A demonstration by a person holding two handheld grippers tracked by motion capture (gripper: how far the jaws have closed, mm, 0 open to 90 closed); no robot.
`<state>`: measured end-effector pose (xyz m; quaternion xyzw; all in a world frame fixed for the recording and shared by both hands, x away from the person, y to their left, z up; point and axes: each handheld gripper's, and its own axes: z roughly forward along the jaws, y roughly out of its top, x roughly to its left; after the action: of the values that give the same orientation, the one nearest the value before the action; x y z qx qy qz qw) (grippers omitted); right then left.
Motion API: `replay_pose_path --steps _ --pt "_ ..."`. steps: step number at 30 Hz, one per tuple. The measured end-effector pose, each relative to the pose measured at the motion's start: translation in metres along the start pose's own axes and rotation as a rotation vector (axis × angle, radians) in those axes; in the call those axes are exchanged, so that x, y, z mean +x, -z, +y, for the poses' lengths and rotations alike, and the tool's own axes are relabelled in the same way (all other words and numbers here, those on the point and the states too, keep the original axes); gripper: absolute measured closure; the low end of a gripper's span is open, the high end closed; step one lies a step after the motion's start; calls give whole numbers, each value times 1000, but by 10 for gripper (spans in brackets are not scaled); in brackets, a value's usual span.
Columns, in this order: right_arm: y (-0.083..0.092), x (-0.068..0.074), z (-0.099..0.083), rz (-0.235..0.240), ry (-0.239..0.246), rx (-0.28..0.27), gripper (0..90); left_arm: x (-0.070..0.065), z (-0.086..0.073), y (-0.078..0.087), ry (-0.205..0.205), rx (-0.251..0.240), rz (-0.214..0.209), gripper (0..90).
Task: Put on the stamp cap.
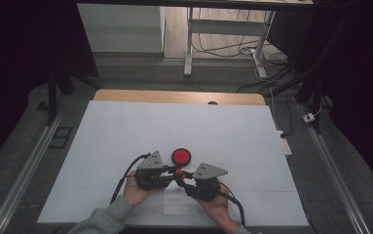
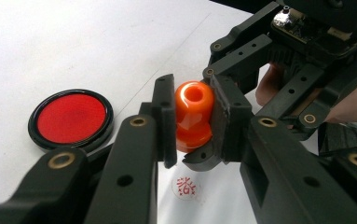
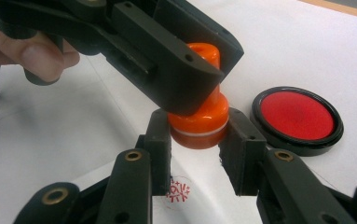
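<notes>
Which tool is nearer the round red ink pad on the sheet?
Left. The left tool sits just below the ink pad, gripping the orange stamp at its top. The right tool grips the stamp's base, slightly farther back toward the person.

Dim room; grey floor (image 1: 125, 73); white desk frame (image 1: 223, 29); trailing cables (image 1: 271, 58).

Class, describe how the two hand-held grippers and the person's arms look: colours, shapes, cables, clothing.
Both the left gripper and the right gripper are black, with flat rectangular jaws on arms studded with brass-coloured rivets. Each carries a grey three-cornered plate on top and trails a black cable. A grey sleeve covers the left forearm.
</notes>
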<state>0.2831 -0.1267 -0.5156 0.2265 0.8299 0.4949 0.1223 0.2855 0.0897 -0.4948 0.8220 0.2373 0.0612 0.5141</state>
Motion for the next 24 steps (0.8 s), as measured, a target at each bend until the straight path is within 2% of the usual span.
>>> replay_pose_path --steps 10,18,22,24 --pt "1 -2 0 5 3 8 650 -1 -1 -2 -4 -5 7 729" --pt "0 -2 -1 1 -14 18 651 -3 -3 -4 -5 -15 22 731" --pt "0 -3 -1 2 -17 30 652 -5 -4 -7 -24 -10 42 732" --pt "-1 -4 -2 7 -33 34 652 -5 -5 -7 -25 -12 43 732"
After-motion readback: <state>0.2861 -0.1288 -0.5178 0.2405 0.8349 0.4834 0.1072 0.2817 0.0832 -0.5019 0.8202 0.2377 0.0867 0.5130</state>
